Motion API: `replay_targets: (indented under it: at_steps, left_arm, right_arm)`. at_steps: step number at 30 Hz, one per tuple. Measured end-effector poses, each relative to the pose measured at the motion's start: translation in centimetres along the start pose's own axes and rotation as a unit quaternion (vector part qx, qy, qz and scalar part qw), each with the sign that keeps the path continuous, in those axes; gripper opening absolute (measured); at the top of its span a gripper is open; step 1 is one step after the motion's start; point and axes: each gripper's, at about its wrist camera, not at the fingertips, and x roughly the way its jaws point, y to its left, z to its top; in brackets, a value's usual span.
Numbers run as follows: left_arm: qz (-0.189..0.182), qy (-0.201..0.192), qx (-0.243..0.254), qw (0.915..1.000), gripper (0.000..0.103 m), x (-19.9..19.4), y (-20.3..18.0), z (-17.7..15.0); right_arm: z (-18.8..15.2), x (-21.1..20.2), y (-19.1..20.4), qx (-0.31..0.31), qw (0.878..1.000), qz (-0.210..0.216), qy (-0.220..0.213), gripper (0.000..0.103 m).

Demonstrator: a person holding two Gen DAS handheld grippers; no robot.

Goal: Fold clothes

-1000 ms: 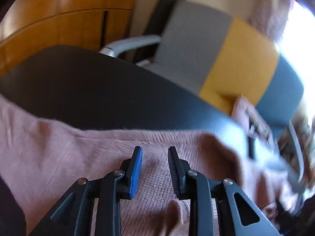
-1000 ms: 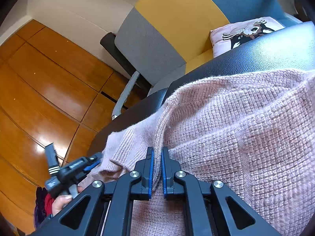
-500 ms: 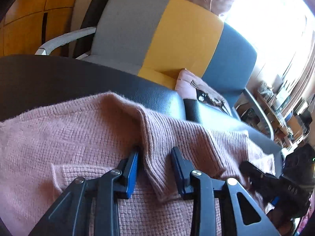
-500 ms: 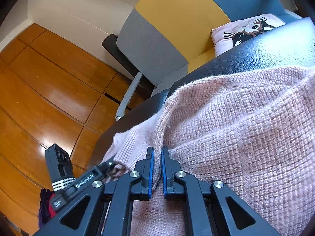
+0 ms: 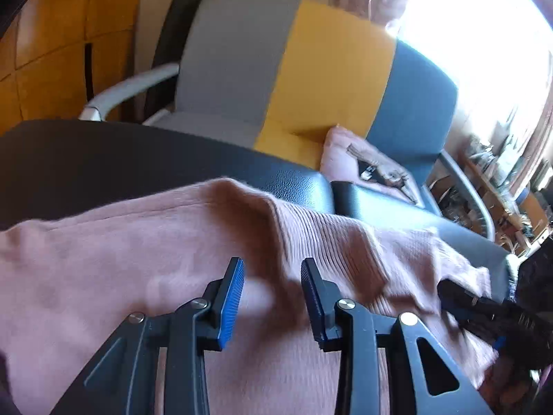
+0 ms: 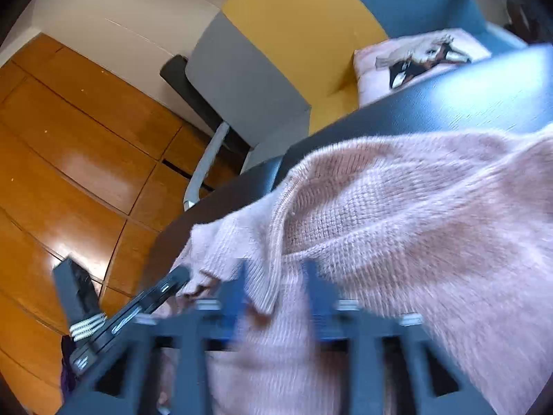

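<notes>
**Both grippers letting go of the pink sweater after a fold**

Right gripper (image 6: 274, 287): jaws have just been opening, now apart w/ a ribbed hem edge of the pink knit sweater (image 6: 397, 214) lying in the gap. Frame is motion-blurred, but the pads stand clear of the fabric on both sides, so it reads as a release, not a grip. Left gripper (image 5: 271, 288): jaws have also been opening a bit, partway spread, nothing pinched; the sweater lies below and ahead of the tips, and a raised fold ridge runs up from just beyond them. In the left view the right gripper shows at the lower right edge, resting low over the same garment.

Why it sits like this, as a guess: 1 layer looks turned over onto the body of the sweater, so both tools are freeing the cloth to let it settle flat. Ridges and a loose flap near the left edge suggest the fold isn't tidy yet; prob. needs smoothing or a 2nd fold.

Sweater is spread on the black padded bench (image 5: 103, 159). Beyond it, apart from the bench: a grey/yellow/blue chair (image 5: 311, 79) w/ a pink printed cushion (image 5: 366, 166) on the seat. Wood panelling (image 6: 69, 159) behind.
</notes>
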Motion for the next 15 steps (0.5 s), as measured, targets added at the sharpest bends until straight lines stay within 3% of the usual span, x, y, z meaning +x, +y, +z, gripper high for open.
replay_targets:
  at_steps: [1,5,11,13,15]
  left_arm:
    - [-0.002,-0.001,0.000,1.0000,0.036,-1.2,0.4,-0.8]
    - [-0.007,0.017,-0.024,0.9995,0.036,-5.5,2.6,-5.2]
    - [0.016,0.026,-0.041,0.9987,0.036,-9.6,5.1,-11.8]
    - [0.015,0.007,-0.027,0.9995,0.036,-10.7,5.8,-13.7]
    - [0.010,-0.009,-0.012,0.9998,0.035,-11.5,6.3,-15.2]
  right_arm:
    - [-0.3,-0.9,0.2,-0.004,1.000,-0.005,-0.006,0.063]
    - [-2.8,-3.9,0.3,-0.019,0.999,-0.041,0.001,0.065]
    - [-6.6,-7.4,0.5,-0.062,0.993,-0.098,0.002,0.075]
    - [-8.2,-7.8,0.8,-0.085,0.987,-0.134,0.020,0.094]
    - [-10.3,-8.1,1.4,-0.136,0.976,-0.168,0.026,0.095]
